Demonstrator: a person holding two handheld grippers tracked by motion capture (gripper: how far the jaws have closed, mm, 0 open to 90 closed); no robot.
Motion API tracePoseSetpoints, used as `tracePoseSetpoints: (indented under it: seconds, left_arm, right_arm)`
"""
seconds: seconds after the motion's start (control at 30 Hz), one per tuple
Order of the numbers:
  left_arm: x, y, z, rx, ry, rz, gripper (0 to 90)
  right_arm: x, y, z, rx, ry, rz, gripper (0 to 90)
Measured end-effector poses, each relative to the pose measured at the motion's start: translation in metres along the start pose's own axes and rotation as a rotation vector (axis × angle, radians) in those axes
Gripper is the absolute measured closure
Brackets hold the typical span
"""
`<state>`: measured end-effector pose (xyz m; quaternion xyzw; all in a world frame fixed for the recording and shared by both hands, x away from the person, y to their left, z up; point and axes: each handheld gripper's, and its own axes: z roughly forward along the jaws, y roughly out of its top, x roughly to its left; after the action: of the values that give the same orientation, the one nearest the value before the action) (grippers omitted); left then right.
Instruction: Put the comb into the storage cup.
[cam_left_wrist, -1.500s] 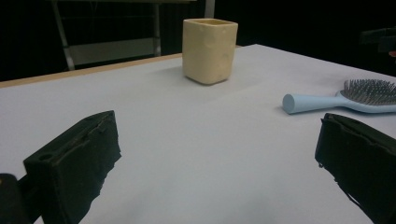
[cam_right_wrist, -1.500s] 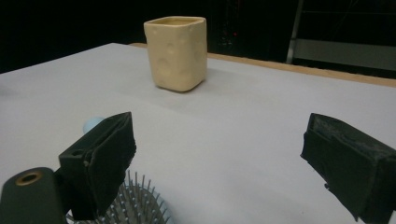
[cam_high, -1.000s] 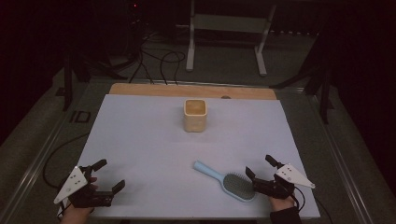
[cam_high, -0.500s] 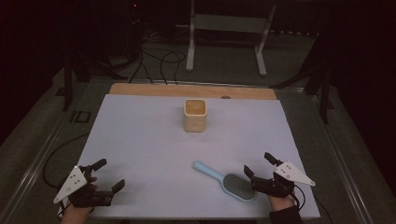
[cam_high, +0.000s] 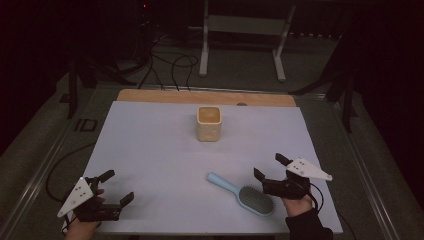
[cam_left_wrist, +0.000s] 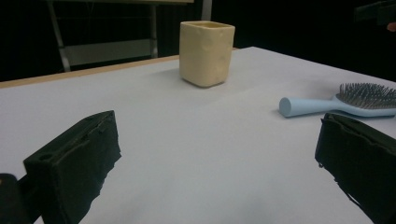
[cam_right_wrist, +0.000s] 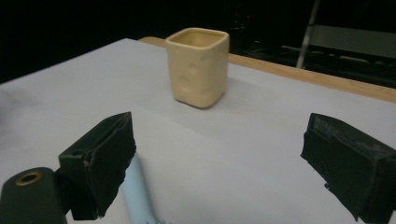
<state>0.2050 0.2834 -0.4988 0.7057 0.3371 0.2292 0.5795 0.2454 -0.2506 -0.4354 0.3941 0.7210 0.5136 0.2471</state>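
High view: both tongs gaping, right tongs (cam_high: 270, 167) beside bristly blue hairbrush (cam_high: 241, 193); dimpled square cream cup (cam_high: 209, 123) beyond.

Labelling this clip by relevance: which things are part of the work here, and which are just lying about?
In the work:
right gripper, open, beside the hairbrush
blue hairbrush
yellow cup, upright

Lying about:
cables on the floor
metal stand behind the table

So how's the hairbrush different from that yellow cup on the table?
The hairbrush is light blue, long and flat, lying down with bristles up; the cup is pale yellow, squarish and stands upright, open at the top. The hairbrush lies near the right gripper; the cup stands farther back, mid-table. Both rest on the white table cover, untouched.
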Motion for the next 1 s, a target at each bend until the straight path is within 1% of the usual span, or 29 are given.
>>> tracePoseSetpoints:
  seconds: [0.13, 0.2, 0.23, 0.43, 0.47, 0.53, 0.6, 0.67, 0.73, 0.83, 0.87, 0.9, 0.97, 1.0]
  left_arm:
    - [0.000, 0.000, 0.000, 0.001, -0.001, 0.001, 0.0]
    - [0.000, 0.000, 0.000, 0.001, -0.002, -0.002, 0.0]
    - [0.000, 0.000, 0.000, 0.003, -0.001, -0.002, 0.0]
    - [-0.001, 0.000, 0.000, 0.005, -0.003, 0.002, 0.0]
    - [-0.001, 0.000, 0.000, 0.005, -0.003, 0.006, 0.0]
    - [-0.001, 0.001, 0.000, 0.001, -0.006, 0.006, 0.0]
    - [-0.001, 0.000, 0.000, 0.003, -0.004, 0.005, 0.0]
    - [-0.001, 0.001, 0.000, 0.001, -0.002, 0.005, 0.0]
    - [-0.001, 0.001, 0.000, -0.001, -0.004, 0.006, 0.0]
    - [-0.002, 0.000, 0.000, 0.003, -0.003, 0.007, 0.0]
    - [-0.002, 0.001, 0.000, 0.003, -0.003, 0.010, 0.0]
    - [-0.002, 0.001, 0.000, 0.001, -0.005, 0.010, 0.0]
    - [-0.002, 0.001, 0.000, 0.002, -0.006, 0.007, 0.0]
    - [-0.002, 0.001, 0.000, 0.003, -0.006, 0.008, 0.0]
  right_arm:
    - [0.005, 0.011, 0.007, 0.008, 0.018, -0.015, 9.0]
    - [0.007, 0.016, 0.011, 0.008, 0.022, -0.030, 9.1]
    - [0.009, 0.020, 0.014, 0.015, 0.036, -0.036, 9.1]
    - [0.019, 0.036, 0.031, 0.052, 0.078, -0.077, 9.1]
    - [0.021, 0.038, 0.034, 0.057, 0.082, -0.078, 9.1]
    - [0.026, 0.042, 0.041, 0.078, 0.106, -0.090, 9.1]
    - [0.031, 0.044, 0.048, 0.106, 0.117, -0.085, 9.1]
    - [0.034, 0.045, 0.056, 0.138, 0.149, -0.069, 9.1]
    - [0.039, 0.046, 0.064, 0.161, 0.165, -0.049, 9.1]
    - [0.045, 0.044, 0.075, 0.188, 0.172, -0.045, 9.1]
    - [0.047, 0.043, 0.079, 0.204, 0.172, -0.047, 10.7]
    - [0.048, 0.042, 0.084, 0.221, 0.163, -0.056, 15.6]
    - [0.051, 0.039, 0.092, 0.247, 0.154, -0.073, 18.4]
    - [0.051, 0.037, 0.096, 0.259, 0.152, -0.079, 23.7]
